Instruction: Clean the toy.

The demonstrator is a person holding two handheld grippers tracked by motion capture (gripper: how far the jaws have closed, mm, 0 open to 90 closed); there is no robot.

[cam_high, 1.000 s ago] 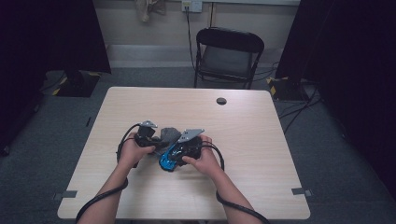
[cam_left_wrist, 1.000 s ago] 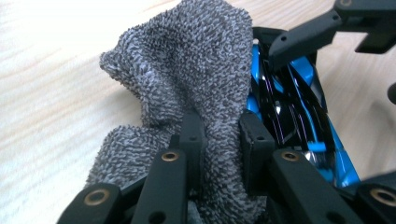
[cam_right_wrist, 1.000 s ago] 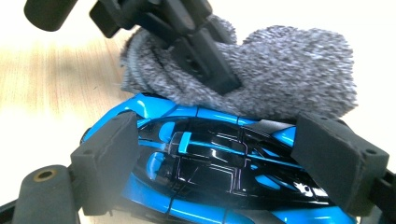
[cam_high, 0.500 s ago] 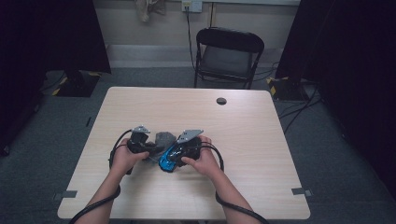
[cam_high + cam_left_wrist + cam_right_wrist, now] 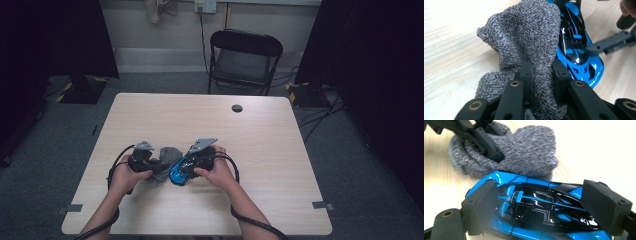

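Note:
A blue and black toy car rests on the pale wooden table, just in front of the person. My right gripper is shut on it, one pad against each end of the car. A grey terry cloth is bunched right beside the car's left side. My left gripper is shut on a fold of that cloth, the fingers sunk into the pile. In the left gripper view the car lies just behind the cloth.
A small dark round disc sits near the table's far edge. A black folding chair stands beyond it. Cables trail from both grippers past the forearms to the near edge.
My left gripper has drawn the grey cloth to the left and slightly nearer the person, along the car's side. The right gripper and the car have stayed put.

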